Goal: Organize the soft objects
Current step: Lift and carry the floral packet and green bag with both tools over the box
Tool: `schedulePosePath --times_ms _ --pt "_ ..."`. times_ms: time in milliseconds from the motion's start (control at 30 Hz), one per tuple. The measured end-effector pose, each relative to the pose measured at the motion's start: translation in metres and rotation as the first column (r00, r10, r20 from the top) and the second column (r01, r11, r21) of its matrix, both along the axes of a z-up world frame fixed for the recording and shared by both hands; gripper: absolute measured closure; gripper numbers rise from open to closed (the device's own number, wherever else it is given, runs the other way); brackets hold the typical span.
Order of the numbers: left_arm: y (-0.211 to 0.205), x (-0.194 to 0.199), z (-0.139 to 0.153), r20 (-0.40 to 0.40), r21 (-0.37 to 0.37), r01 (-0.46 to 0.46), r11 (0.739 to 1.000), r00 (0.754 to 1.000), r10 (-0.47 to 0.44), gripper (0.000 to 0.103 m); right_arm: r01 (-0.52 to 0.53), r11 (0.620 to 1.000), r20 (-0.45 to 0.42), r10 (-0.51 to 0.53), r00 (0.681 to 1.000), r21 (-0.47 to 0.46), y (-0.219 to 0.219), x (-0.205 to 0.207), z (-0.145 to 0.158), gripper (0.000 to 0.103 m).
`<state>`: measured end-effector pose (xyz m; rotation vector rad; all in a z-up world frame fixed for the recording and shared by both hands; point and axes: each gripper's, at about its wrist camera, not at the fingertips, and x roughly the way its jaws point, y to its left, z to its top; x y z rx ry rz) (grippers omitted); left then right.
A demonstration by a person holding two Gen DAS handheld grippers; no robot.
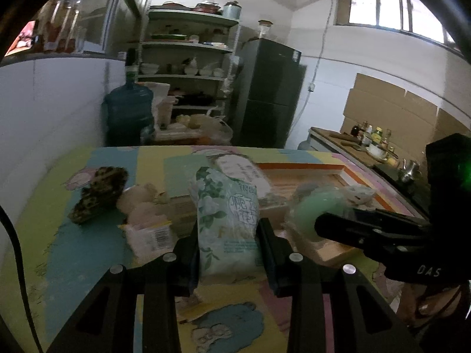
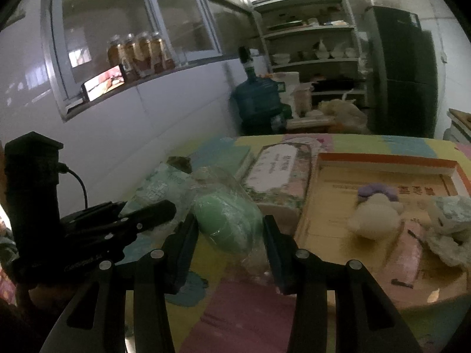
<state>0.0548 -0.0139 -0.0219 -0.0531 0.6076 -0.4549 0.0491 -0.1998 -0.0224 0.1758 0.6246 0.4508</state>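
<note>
A kitchen corner with shelving (image 1: pixel 188 58), a dark refrigerator (image 1: pixel 270 94) and a water jug (image 1: pixel 128 108) is being shown behind a pastel patchwork table (image 1: pixel 88 253).

A floral tissue pack (image 1: pixel 226 220) is being gripped between the fingers of the left gripper (image 1: pixel 228 253), its long axis running away from the camera and its far end tilted upward toward the shelving. A green plastic-wrapped bundle (image 2: pixel 226 223) is being pinched by the right gripper (image 2: pixel 229 250), lying tilted with its long axis running from near right to far left, just beside the cardboard tray (image 2: pixel 323 220). A cream plush toy (image 2: pixel 374 214) is being held inside that tray, beside crumpled cloth (image 2: pixel 450 229). A camouflage item (image 1: pixel 100 194) is lying well to the left on the table.
</note>
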Motion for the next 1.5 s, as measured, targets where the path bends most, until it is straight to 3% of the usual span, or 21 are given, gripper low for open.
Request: schedulePosePath --times_ms 833,1500 --pt "-0.075 0.016 0.007 0.008 0.020 0.144 0.989 0.990 -0.144 0.067 0.125 0.991 0.018 -0.126 0.992 0.046 -0.066 -0.006 0.001 0.057" --pt "-0.142 0.033 0.007 0.006 0.027 0.248 0.968 0.969 -0.249 0.067 0.262 0.962 0.040 -0.265 0.963 0.073 -0.140 -0.010 0.005 0.057"
